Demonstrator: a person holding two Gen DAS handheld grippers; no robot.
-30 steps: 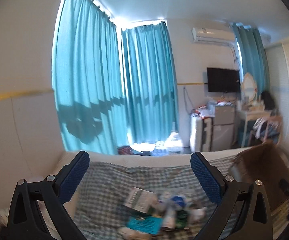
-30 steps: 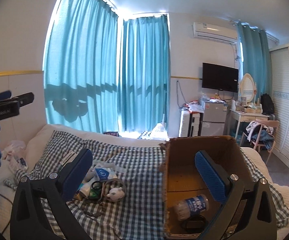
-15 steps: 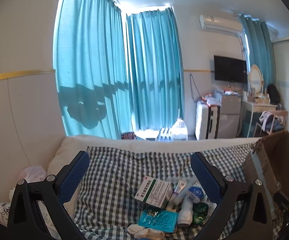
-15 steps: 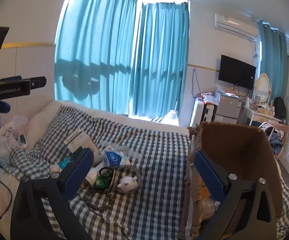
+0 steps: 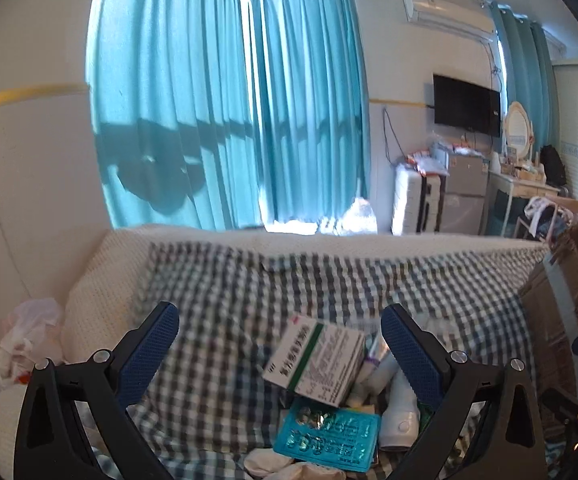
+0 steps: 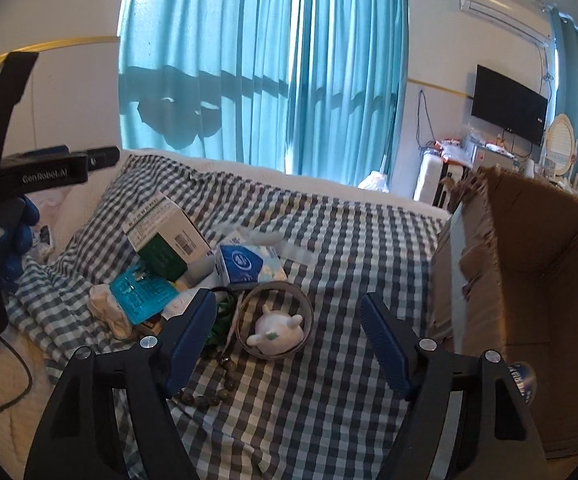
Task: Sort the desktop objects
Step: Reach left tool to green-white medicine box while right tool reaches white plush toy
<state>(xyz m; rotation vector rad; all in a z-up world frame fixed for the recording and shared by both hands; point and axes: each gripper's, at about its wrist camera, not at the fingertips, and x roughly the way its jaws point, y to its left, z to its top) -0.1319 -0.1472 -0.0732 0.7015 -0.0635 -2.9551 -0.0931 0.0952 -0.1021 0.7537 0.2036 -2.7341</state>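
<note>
A pile of small objects lies on the checked cloth (image 6: 329, 248). In the left wrist view it holds a white-and-green medicine box (image 5: 315, 360), a teal blister pack (image 5: 329, 434) and a white bottle (image 5: 399, 412). My left gripper (image 5: 279, 316) hangs open above them, holding nothing. In the right wrist view a white figurine (image 6: 275, 328) sits inside a grey ring (image 6: 308, 308), beside a blue-and-white tissue pack (image 6: 249, 262) and a bead bracelet (image 6: 209, 388). My right gripper (image 6: 289, 304) is over the figurine with its jaws closing; the pads touch nothing.
An open cardboard box (image 6: 529, 280) stands on the cloth at the right, with a bottle (image 6: 523, 380) inside. A blue-gloved hand (image 6: 17, 232) holds the other gripper's black body at the left edge. A white plastic bag (image 5: 25, 332) lies by the wall.
Both grippers have come down and forward towards the pile, which now looks larger. The right jaws have narrowed. The cardboard box has slid to the right edge of the right view.
</note>
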